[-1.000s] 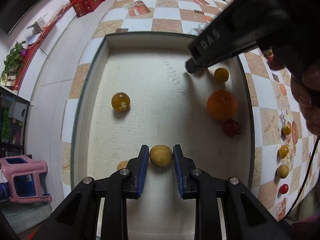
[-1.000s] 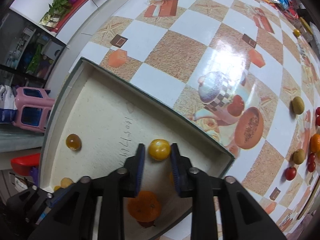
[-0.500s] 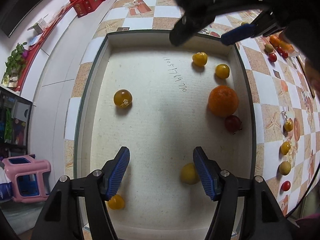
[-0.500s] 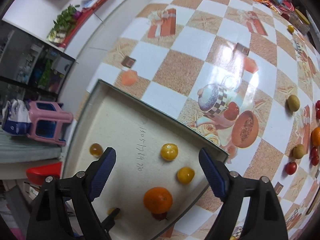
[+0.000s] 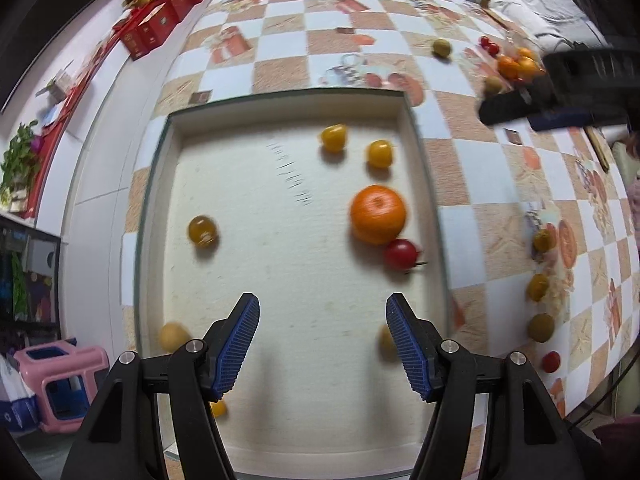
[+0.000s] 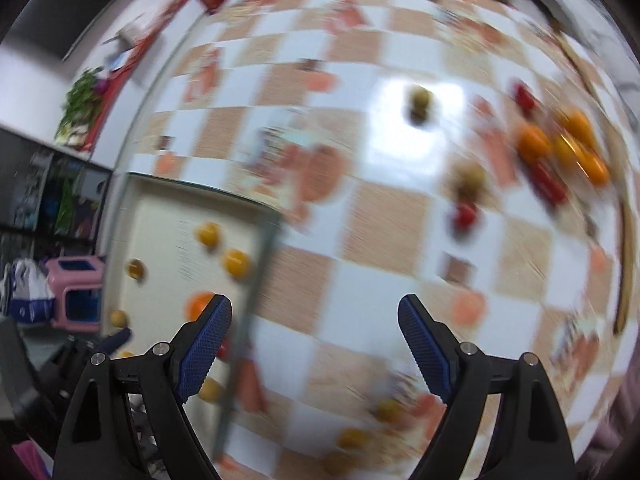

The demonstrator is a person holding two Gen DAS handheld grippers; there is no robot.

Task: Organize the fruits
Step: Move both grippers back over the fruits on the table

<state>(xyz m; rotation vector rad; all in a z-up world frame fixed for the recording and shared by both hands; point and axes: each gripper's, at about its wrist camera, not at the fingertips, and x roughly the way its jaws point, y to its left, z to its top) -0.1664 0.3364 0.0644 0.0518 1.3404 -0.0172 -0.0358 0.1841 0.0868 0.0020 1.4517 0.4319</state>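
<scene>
A shallow cream tray (image 5: 280, 420) lies on the checked table. In it are an orange (image 5: 378, 214), a red tomato (image 5: 401, 255), two yellow tomatoes (image 5: 333, 137) (image 5: 379, 154), a dark yellow fruit (image 5: 203, 230) and small yellow fruits near my fingers (image 5: 173, 336) (image 5: 387, 342). My left gripper (image 5: 322, 346) is open and empty above the tray's near part. My right gripper (image 6: 314, 350) is open and empty over the tablecloth right of the tray (image 6: 264, 240); it also shows in the left wrist view (image 5: 532, 106). A pile of oranges and tomatoes (image 6: 560, 148) lies far right, blurred.
Loose fruits lie on the table right of the tray: olive-brown ones (image 5: 540, 326) (image 5: 538, 286), a red one (image 5: 551, 361), a green one (image 5: 442, 46). Red boxes (image 5: 160, 24) stand at the far left edge. A pink stool (image 5: 60, 380) is on the floor.
Both grippers let go of their yellow fruits into the tray and opened wide. The left gripper pulled back. The right gripper swung right, out over the table toward the fruit pile.
</scene>
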